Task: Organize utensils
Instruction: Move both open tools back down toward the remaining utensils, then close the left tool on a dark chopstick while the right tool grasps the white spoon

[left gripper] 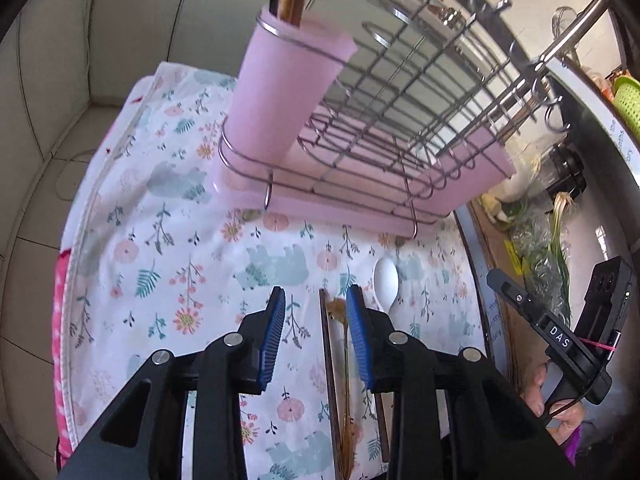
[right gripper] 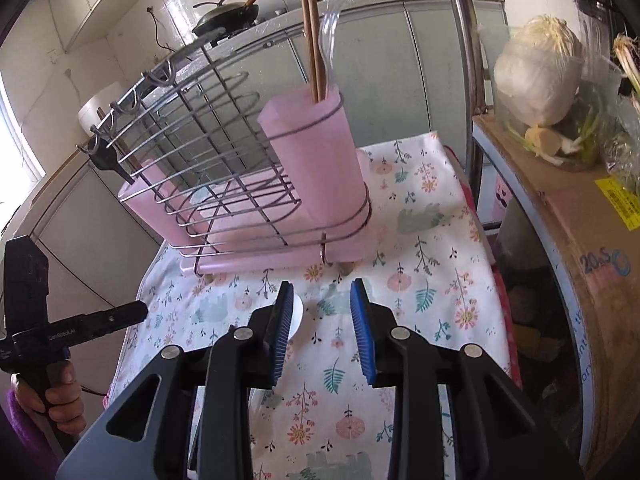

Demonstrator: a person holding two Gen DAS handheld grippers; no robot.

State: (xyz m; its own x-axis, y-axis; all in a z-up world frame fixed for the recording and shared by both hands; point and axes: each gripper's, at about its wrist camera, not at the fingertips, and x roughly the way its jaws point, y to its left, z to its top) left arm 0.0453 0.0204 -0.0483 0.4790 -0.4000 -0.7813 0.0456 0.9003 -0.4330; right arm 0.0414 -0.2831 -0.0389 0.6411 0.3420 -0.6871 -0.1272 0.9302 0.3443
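Now, from the left wrist, the left claw (left gripper: 316,300) is wide open and holds nothing. Two chopsticks (left gripper: 330,380) and a gold spoon (left gripper: 345,360) lie on the cloth (left gripper: 168,248) between its fingers, pointing toward the rack (left gripper: 400,128). A white spoon (left gripper: 386,280) lies just right.

From the right wrist, the right claw (right gripper: 322,294) is open too. The white spoon (right gripper: 297,316) peeks out behind its left finger. More chopsticks (right gripper: 311,36) stand up in the pink cup (right gripper: 316,160).

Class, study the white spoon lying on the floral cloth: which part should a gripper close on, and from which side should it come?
Probably the handle. The white spoon lies flat on the floral cloth, bowl toward the pink dish rack, its narrow handle running back toward the grippers. Come from above, fingers either side of the handle: the bowl is wide and rounded. The right gripper is open, with the spoon at its left finger.
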